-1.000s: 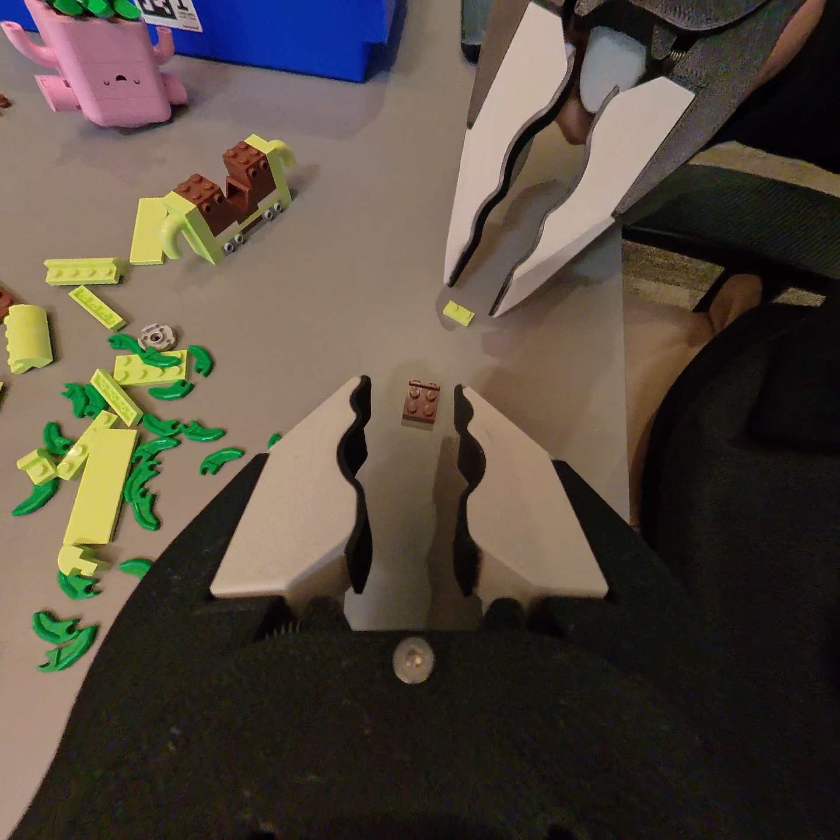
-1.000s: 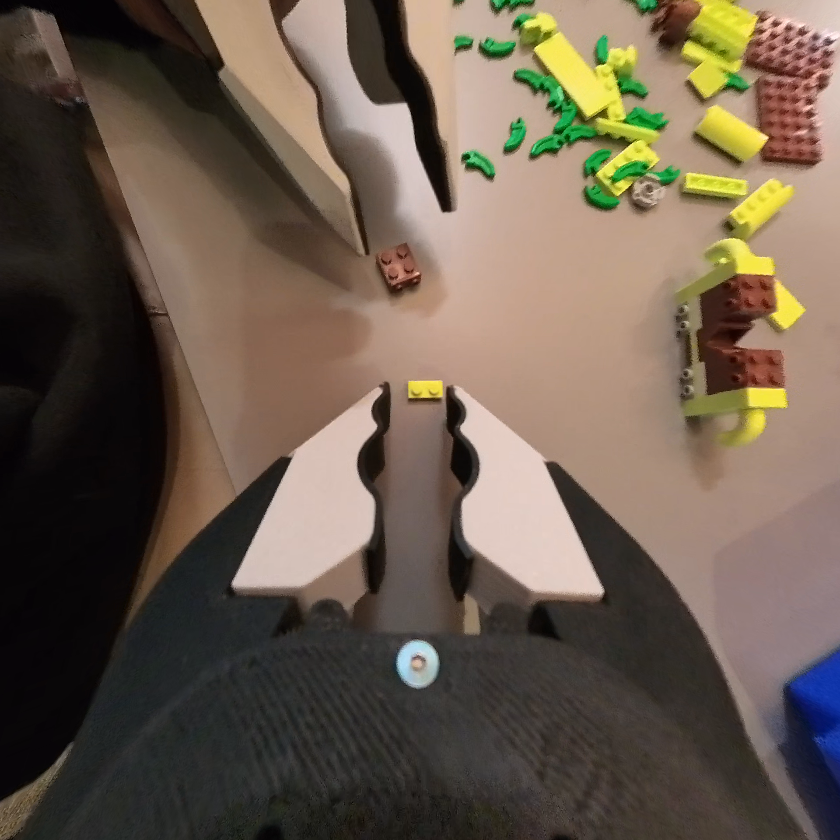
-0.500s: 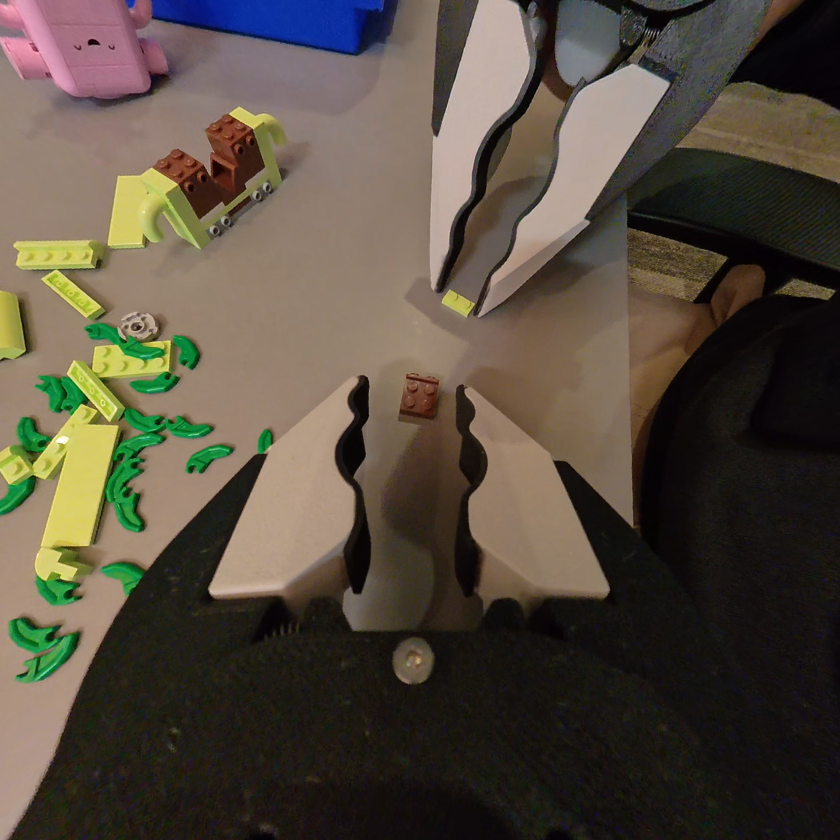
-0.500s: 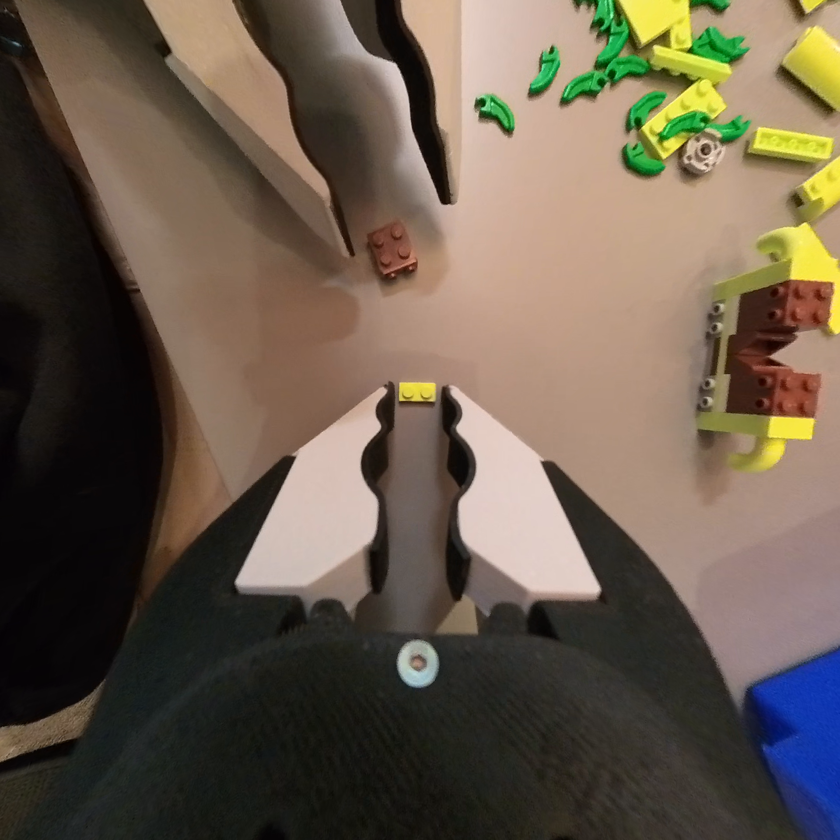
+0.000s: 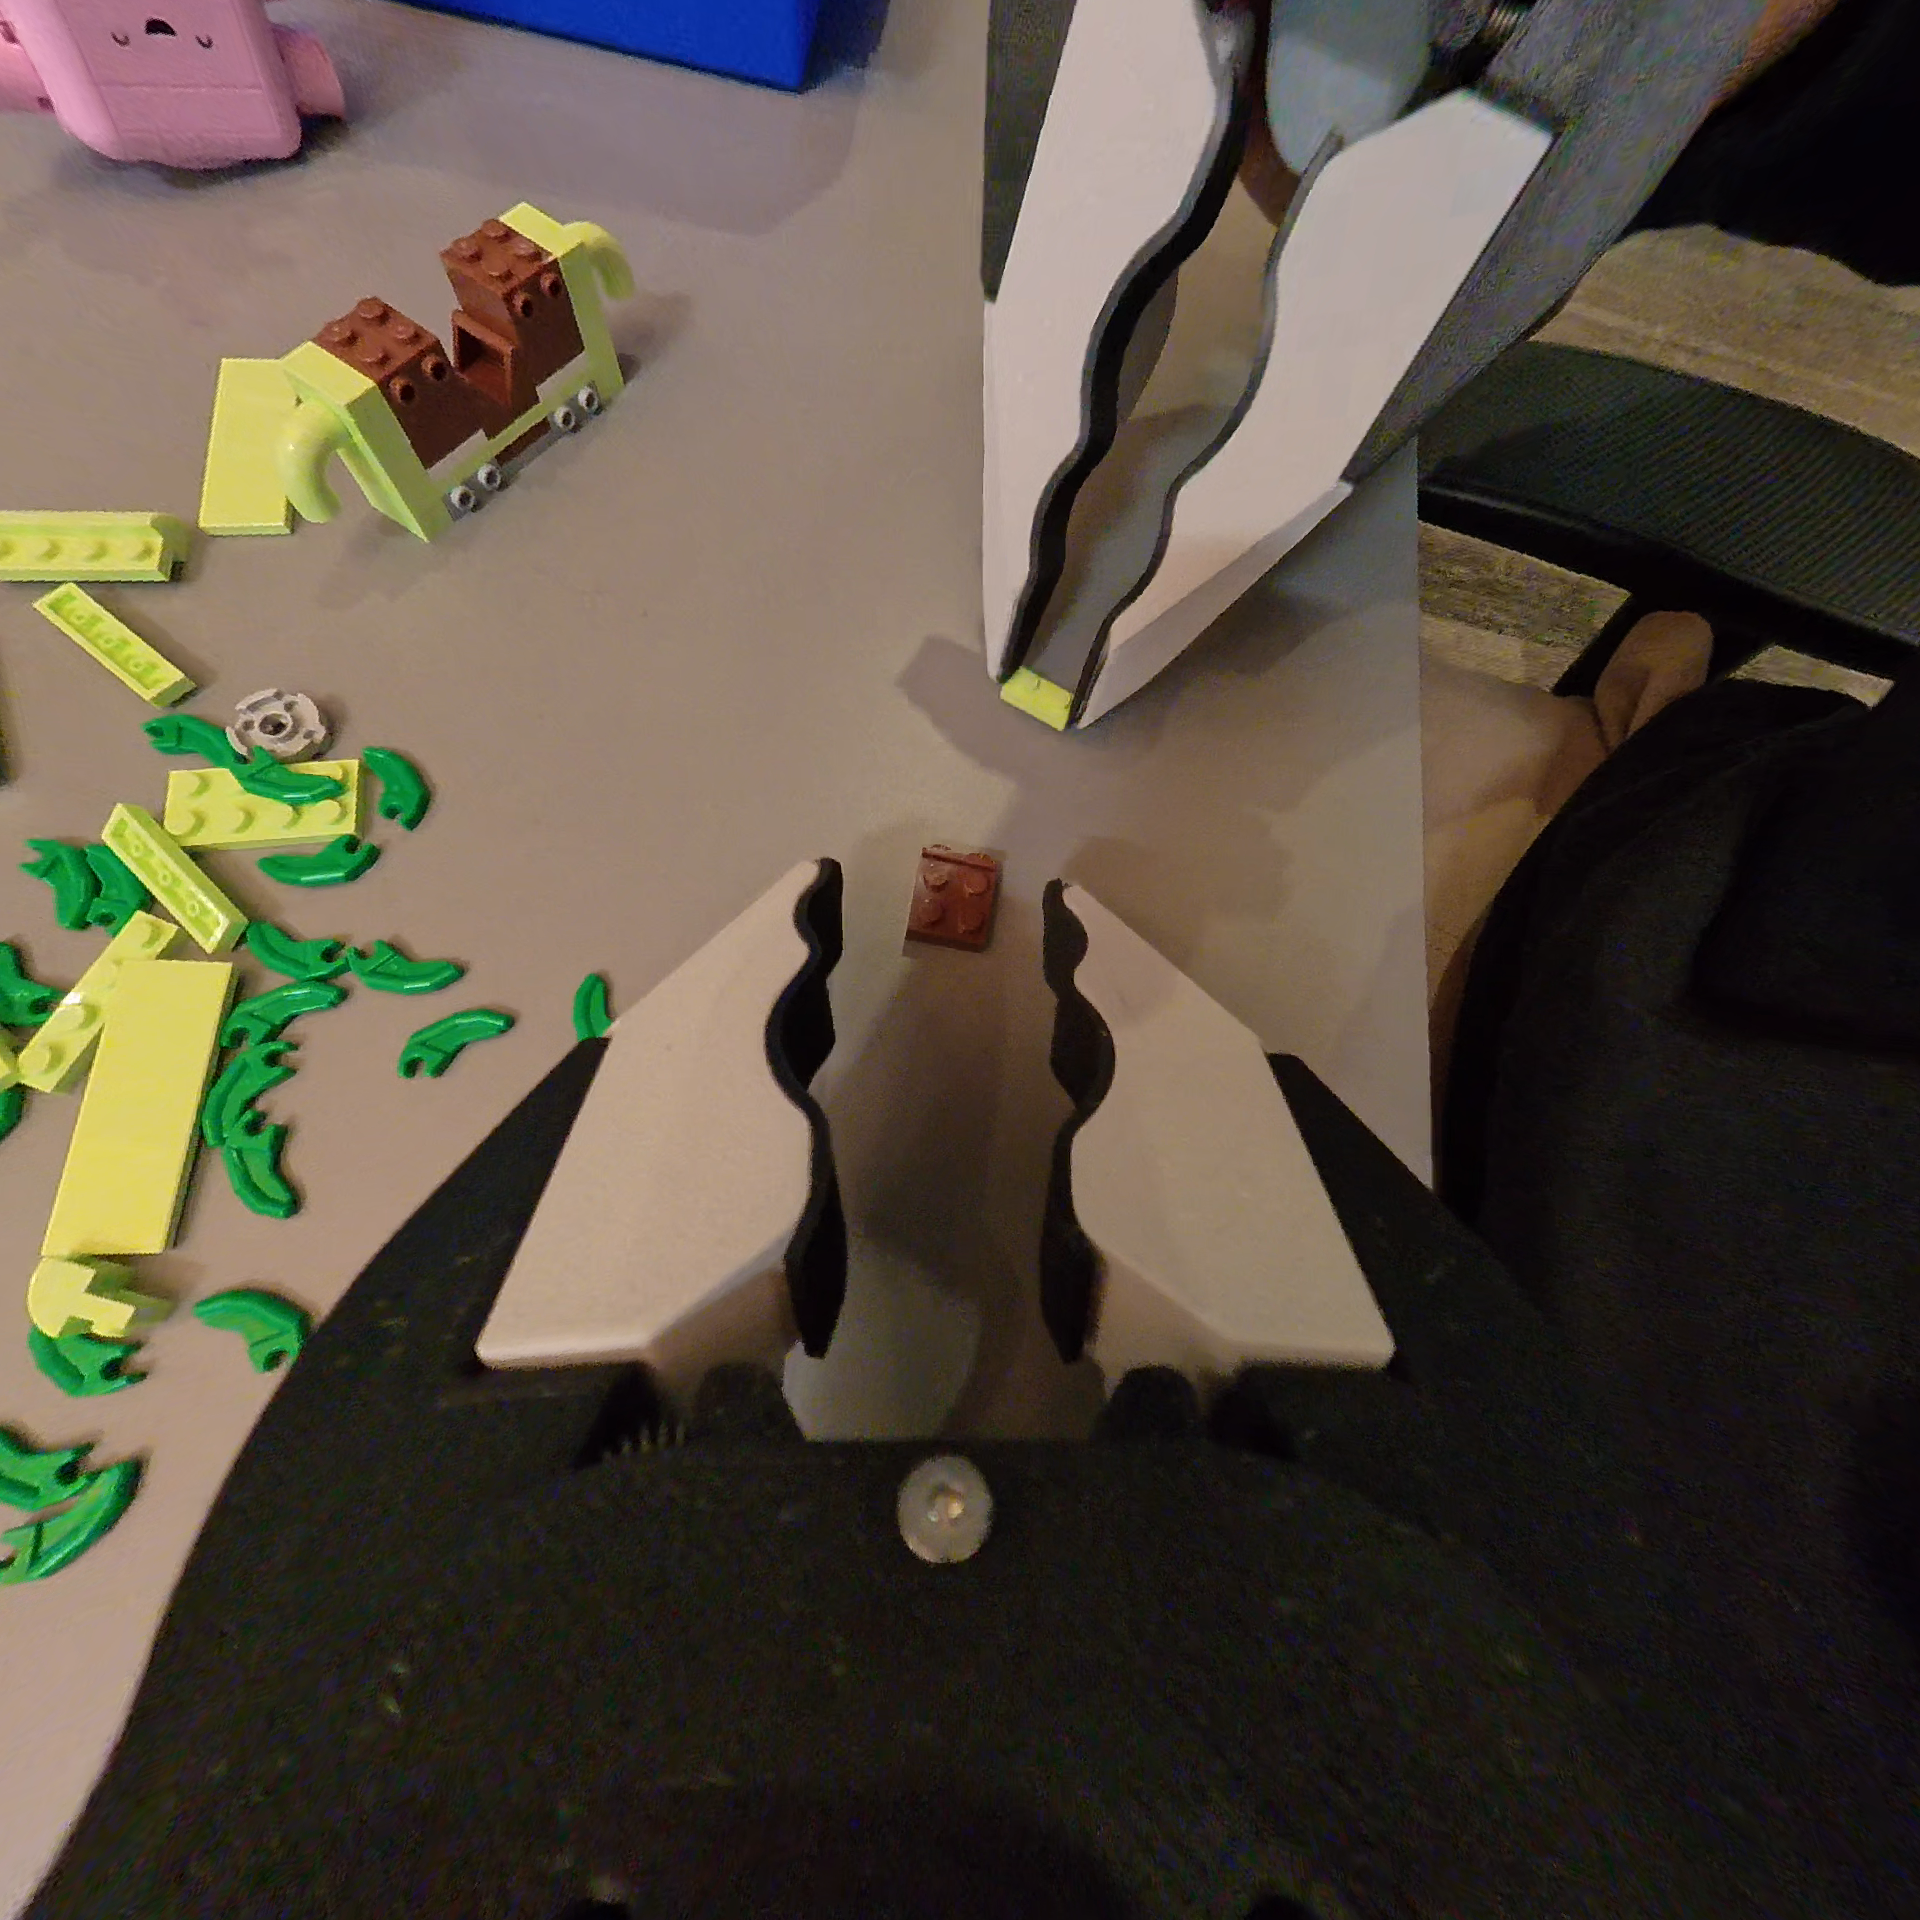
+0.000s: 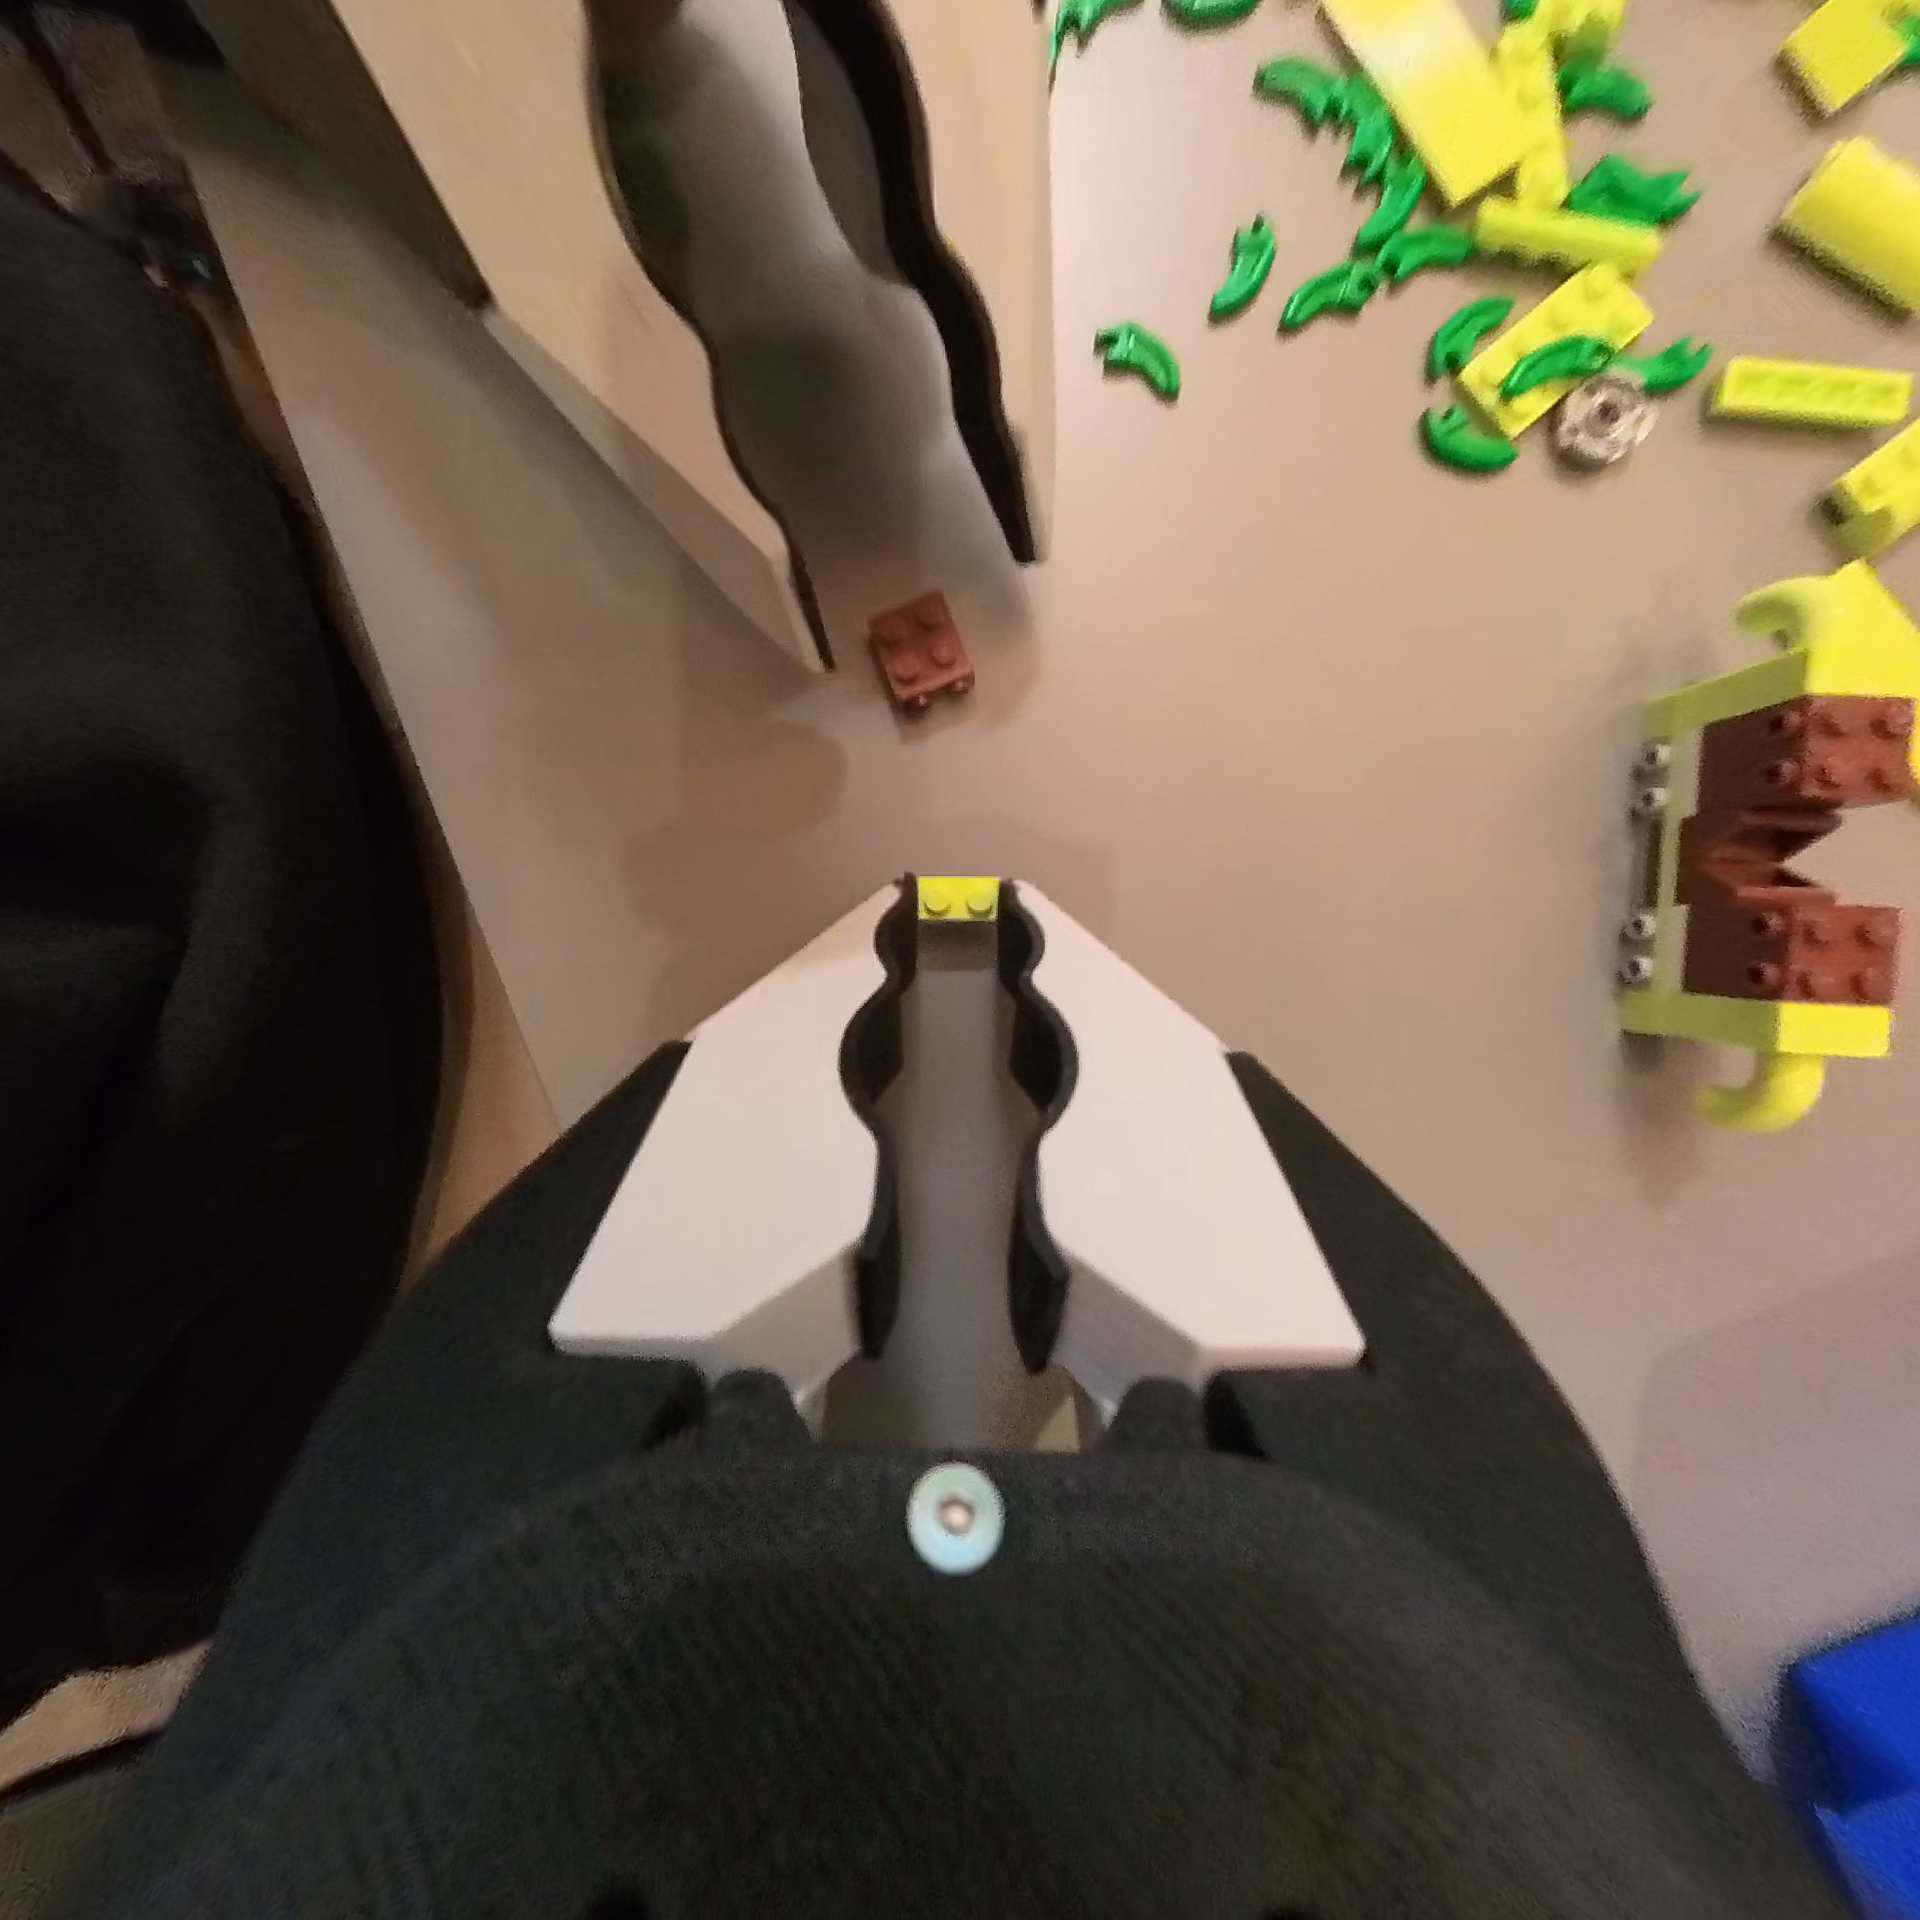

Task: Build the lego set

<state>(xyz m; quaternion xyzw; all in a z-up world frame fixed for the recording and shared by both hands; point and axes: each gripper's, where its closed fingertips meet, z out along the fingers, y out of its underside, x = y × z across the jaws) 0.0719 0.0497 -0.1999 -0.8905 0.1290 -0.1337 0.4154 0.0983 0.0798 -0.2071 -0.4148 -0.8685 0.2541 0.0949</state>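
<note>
Right wrist view shows the small lime plate (image 6: 959, 898) pinched between the tips of the right hand-held gripper (image 6: 958, 900), its jaws drawn narrow against the plate's two short ends; the left wrist view has the same plate (image 5: 1037, 698) low over the worktop (image 5: 727, 644), though whether it has left the surface I cannot tell. The brown two-by-two plate (image 5: 953, 900) lies flat, studs up, just beyond the tips of the left hand-held gripper (image 5: 940, 894), whose jaws stand wide and touch nothing.

Judging from this, the step is to take up both parts and join them. The lime plate is held only at the very tips (a shallow hold), so lift slowly and keep it level. The left gripper should straddle the brown plate squarely and close on its flat sides, not its corners, lest it skid.

Farther out sit the half-built lime-and-brown assembly (image 5: 447, 374) and scattered green leaf pieces (image 5: 270, 1039). A blue bin (image 5: 665, 31) stands at the far edge; its contents are hidden.
</note>
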